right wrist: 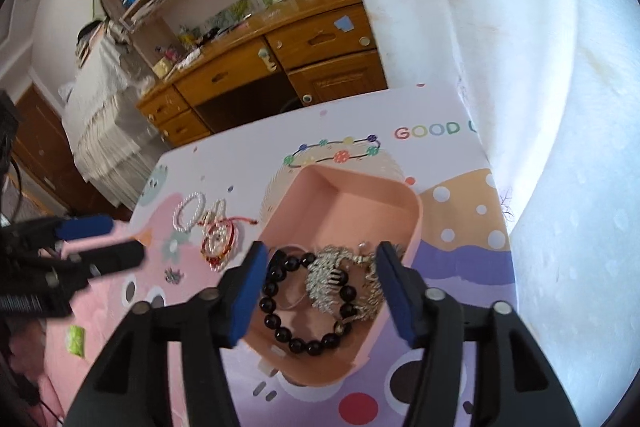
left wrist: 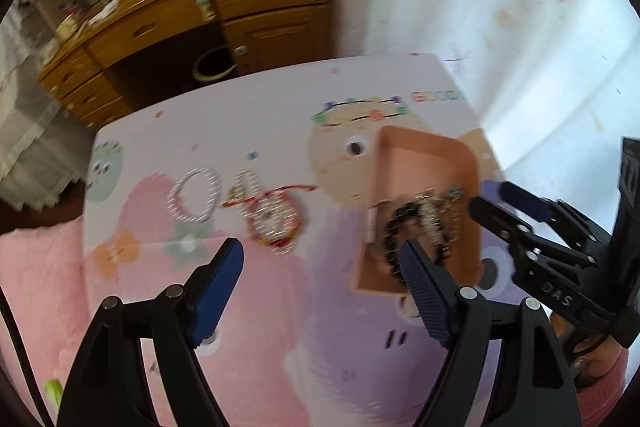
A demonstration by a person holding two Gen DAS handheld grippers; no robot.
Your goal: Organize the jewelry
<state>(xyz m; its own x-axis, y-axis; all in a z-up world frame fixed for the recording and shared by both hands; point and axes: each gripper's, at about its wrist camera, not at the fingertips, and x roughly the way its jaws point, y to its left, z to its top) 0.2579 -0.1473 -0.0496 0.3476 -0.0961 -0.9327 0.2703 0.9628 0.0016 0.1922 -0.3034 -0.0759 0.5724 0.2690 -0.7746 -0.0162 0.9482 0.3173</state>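
A pink open box (right wrist: 400, 203) stands on the cartoon-printed mat (right wrist: 460, 211). Inside it lie a black bead bracelet (right wrist: 280, 331) and tangled silver chains (right wrist: 326, 279). My right gripper (right wrist: 322, 255) hangs open just above them, its pads touching nothing. Left of the box on the mat lie a pearl bracelet (right wrist: 188, 213) and a red string bracelet (right wrist: 218, 243). In the left wrist view my left gripper (left wrist: 320, 253) is open and empty over the mat, between the red string bracelet (left wrist: 276, 223) and the box (left wrist: 420, 143). The right gripper (left wrist: 486, 197) shows at the box's right side.
A wooden desk with drawers (right wrist: 320, 43) and cluttered shelves stands beyond the mat's far edge. A white flowered curtain (right wrist: 560, 107) fills the right. Pink fluffy fabric (left wrist: 36, 267) lies at the left. A small silver piece (right wrist: 173, 275) and a green scrap (right wrist: 75, 339) sit near the left gripper (right wrist: 116, 239).
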